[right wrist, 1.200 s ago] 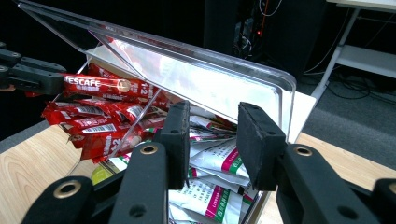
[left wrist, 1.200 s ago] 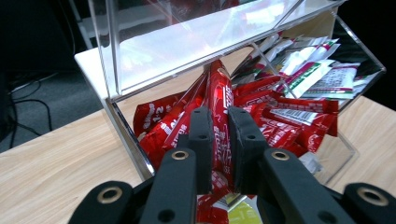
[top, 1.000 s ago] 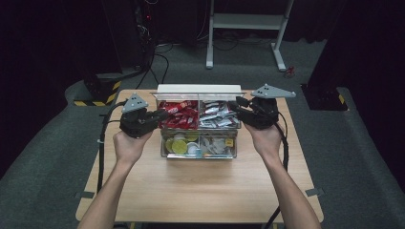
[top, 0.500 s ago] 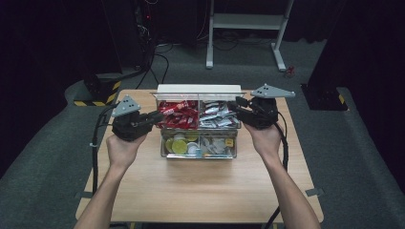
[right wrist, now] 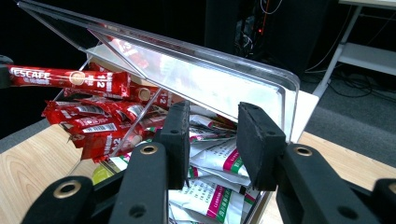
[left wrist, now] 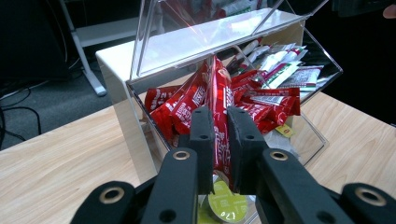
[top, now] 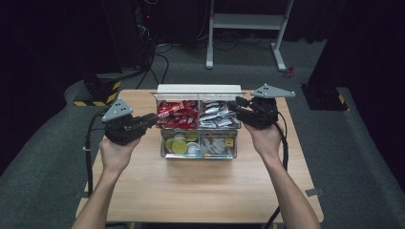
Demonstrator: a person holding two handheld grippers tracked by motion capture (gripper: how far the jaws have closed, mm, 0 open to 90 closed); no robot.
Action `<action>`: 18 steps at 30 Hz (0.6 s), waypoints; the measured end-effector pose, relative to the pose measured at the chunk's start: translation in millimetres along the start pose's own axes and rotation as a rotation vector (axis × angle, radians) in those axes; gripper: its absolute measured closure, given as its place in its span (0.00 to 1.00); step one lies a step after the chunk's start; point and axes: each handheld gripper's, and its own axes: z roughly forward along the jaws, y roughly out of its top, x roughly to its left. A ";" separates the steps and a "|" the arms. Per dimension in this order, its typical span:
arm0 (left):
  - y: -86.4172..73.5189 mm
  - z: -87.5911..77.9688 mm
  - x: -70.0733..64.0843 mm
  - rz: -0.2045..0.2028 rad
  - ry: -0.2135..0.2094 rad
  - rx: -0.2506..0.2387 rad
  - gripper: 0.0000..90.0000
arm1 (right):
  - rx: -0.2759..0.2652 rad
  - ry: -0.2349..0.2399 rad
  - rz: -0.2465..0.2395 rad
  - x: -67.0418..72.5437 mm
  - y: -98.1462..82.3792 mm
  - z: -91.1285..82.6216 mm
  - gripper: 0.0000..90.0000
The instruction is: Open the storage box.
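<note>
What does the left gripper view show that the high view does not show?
The left gripper view shows, up close, the left gripper shut on a red sachet, with a green capsule just below the jaws.

The high view shows the person's hands, the right gripper at the box's other end, the whole wooden table and the dark floor around it.

Both show the clear box with red sachets on one side and white sachets on the other.
</note>
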 end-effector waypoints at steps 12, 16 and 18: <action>-6.3 -11.7 0.1 -0.007 -0.003 -0.016 0.91 | 0.001 0.001 0.002 -0.1 0.0 -0.1 0.72; -8.3 -15.6 2.3 -0.015 -0.002 -0.025 0.91 | 0.000 0.002 0.004 0.0 -0.1 -0.1 0.72; -9.4 -17.5 3.1 -0.019 -0.001 -0.028 0.91 | 0.001 0.002 0.004 -0.1 0.0 -0.1 0.72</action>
